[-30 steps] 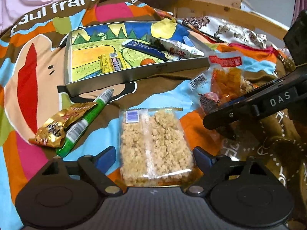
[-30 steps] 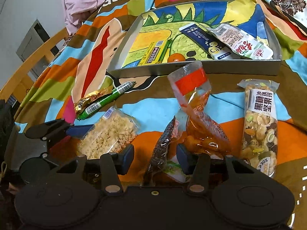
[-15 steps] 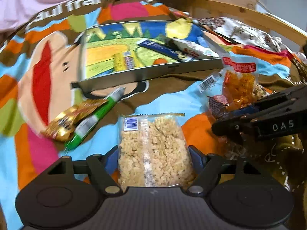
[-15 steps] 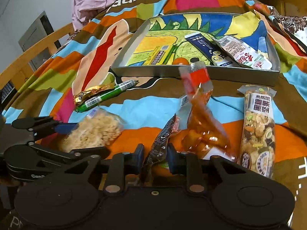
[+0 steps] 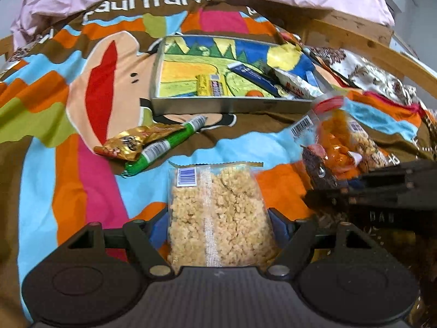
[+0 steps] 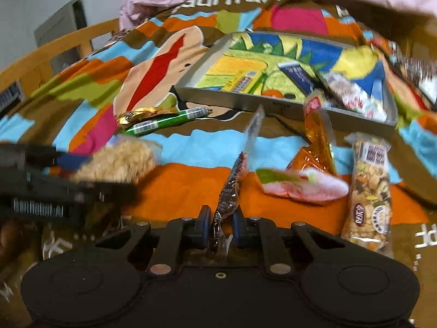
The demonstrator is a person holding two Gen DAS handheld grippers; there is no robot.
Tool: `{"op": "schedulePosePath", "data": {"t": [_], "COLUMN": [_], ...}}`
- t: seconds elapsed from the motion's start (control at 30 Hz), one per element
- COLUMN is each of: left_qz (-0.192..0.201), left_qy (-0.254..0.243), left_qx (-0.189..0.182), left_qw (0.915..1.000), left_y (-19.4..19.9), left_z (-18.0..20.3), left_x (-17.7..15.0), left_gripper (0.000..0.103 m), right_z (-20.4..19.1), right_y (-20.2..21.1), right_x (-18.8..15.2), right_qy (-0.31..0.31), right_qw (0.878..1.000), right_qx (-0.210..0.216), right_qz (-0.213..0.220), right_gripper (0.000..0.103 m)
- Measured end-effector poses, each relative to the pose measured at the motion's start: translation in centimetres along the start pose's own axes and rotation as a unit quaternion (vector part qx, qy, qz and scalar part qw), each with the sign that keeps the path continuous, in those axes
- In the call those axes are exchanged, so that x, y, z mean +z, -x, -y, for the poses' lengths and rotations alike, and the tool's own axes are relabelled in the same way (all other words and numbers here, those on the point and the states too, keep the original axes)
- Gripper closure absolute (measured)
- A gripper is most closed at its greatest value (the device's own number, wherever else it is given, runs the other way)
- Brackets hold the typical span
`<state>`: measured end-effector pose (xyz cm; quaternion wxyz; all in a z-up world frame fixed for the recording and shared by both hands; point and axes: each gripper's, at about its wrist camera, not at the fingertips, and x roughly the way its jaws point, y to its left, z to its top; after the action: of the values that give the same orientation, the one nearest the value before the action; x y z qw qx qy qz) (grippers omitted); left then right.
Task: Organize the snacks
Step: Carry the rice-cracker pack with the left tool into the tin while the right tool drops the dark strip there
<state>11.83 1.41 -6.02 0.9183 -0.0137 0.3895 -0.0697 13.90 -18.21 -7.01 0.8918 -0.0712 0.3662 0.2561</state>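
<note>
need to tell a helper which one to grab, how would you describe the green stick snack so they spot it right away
Find the shallow metal tray on the colourful blanket. Just outside its near wall, toward the left corner, lies the green stick snack, slanted, with a gold wrapper against its side. It is the only long, thin, bright green tube with white barcode bands.

A matt grey metal is seen on the tray [image 5: 232,105]; the puffed-rice bag [image 5: 218,213] is wrapped in clear glossy plastic; soft printed cloth forms the blanket [image 5: 54,125].
</note>
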Motion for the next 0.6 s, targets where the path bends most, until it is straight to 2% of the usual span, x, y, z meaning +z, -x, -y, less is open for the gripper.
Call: {"op": "schedulePosePath", "data": {"t": [0.17,0.3,0.6], "left_qz": [0.016,0.032,0.035], "left_qy": [0.017,0.027,0.029], "left_qx": [0.001,-0.003,-0.003], "left_qw": [0.9997,0.9991,0.9989], "left_y": [1.2,2.1,2.8], "left_z": [-0.3,-0.3,0.8], "left_x": [0.4,0.2,-0.5], "left_gripper": [0.026,0.026,0.026], "right_z": [-1.1,-1.6,-2.0], "right_y": [1.5,1.8,3.6], "right_x": [-1.2,-2.0,-2.5], "right_qy": [0.03,0.051,0.102], "right_qw": [0.999,0.997,0.989], "right_qx": [-0.026,-0.039,-0.071], "right_qz": [0.028,0.032,0.082], "right_gripper": [0.091,0.091,0.091]}}
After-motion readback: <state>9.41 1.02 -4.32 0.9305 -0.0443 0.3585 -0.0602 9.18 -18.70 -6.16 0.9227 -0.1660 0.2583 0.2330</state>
